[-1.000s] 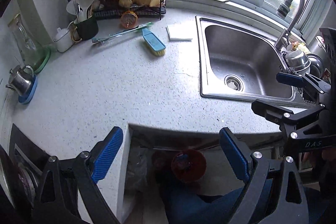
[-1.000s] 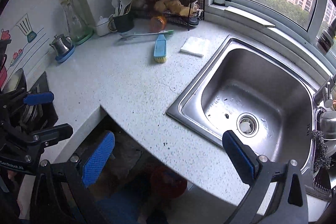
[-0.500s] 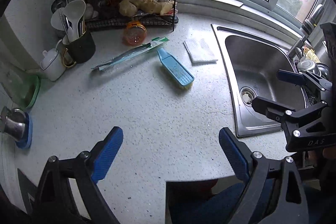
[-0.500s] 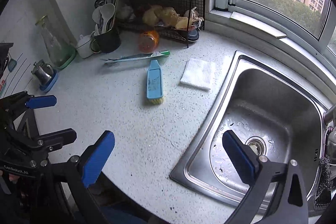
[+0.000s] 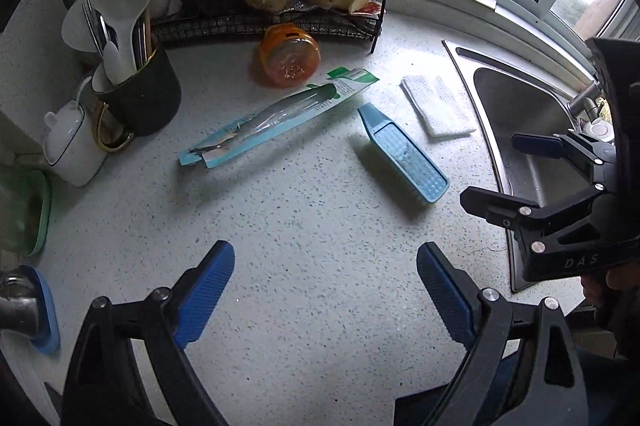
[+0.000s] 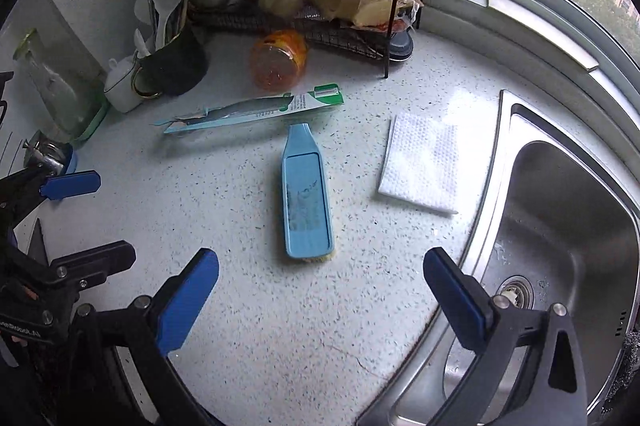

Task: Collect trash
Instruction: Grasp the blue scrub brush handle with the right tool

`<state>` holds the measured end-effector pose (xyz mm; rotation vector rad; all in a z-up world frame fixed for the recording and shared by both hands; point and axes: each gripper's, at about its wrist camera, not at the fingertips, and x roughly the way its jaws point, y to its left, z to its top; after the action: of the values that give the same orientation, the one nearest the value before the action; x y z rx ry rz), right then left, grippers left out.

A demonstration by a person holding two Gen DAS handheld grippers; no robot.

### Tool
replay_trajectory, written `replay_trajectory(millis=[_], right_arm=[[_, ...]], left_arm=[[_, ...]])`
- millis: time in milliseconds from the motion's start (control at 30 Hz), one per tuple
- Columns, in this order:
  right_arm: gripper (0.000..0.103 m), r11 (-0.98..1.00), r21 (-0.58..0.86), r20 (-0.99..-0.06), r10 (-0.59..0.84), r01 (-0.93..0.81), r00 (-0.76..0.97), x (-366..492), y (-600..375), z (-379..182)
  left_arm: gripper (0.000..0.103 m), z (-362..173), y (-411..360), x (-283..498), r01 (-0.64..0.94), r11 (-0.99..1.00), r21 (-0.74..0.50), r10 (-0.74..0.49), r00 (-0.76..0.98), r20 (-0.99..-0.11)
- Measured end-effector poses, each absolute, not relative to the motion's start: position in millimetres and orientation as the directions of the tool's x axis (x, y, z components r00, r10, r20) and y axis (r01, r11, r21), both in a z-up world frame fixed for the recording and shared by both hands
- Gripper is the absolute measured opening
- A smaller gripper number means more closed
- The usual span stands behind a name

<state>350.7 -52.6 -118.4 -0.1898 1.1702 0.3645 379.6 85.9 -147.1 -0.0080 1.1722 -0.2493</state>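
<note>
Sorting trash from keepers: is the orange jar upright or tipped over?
Tipped over. The orange jar lies on its side on the counter by the wire rack, one round end facing the camera.

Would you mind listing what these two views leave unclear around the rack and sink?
- Rack top shelf: cut off by the upper edge in both views.
- Sink: in the left view the right tongs cover most of it.
- Glass jar: cut off at the left edge of the left view.
</note>
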Motion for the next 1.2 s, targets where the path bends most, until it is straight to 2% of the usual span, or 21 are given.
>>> replay_trajectory(millis=[133,200,333,633,733,800,1133,1200], right_arm=[[0.1,0.922,0.025,-0.94,0.154,-0.385,0.306,366,-41,-134],[0.091,0.919,0.009,-0.947,0.134,-0.393,0.292,372,-35,-141],[0.088,0.92,0.013,-0.96,0.122,-0.392,0.253,379,-29,-154],[0.066,0.922,-0.03,-0.972,0.063,-0.387,0.226,382,-23,-172],[0.054,0.923,-0.031,-0.973,0.06,-0.384,0.223,380,-23,-173],[0.038,0.917,-0.045,-0.972,0.052,-0.396,0.231,379,-18,-171],[0.036,0.917,-0.04,-0.963,0.07,-0.396,0.259,356,-18,-145],[0.036,0.923,-0.035,-0.961,0.074,-0.383,0.266,356,-23,-138]], left_arm=[[0.091,-162,96,394,0.196,0.968,-0.155,-0.216,0.34,-0.916],[0.091,-169,99,399,0.198,0.966,-0.166,-0.224,0.328,-0.918],[0.091,-178,103,405,0.197,0.963,-0.183,-0.239,0.314,-0.919],[0.091,-182,111,407,0.203,0.953,-0.227,-0.281,0.303,-0.911],[0.091,-180,113,407,0.214,0.952,-0.22,-0.279,0.304,-0.911],[0.091,-178,113,409,0.223,0.953,-0.206,-0.269,0.306,-0.913],[0.091,-171,106,433,0.343,0.925,-0.164,-0.278,0.318,-0.906],[0.085,-173,101,442,0.38,0.911,-0.157,-0.286,0.311,-0.907]])
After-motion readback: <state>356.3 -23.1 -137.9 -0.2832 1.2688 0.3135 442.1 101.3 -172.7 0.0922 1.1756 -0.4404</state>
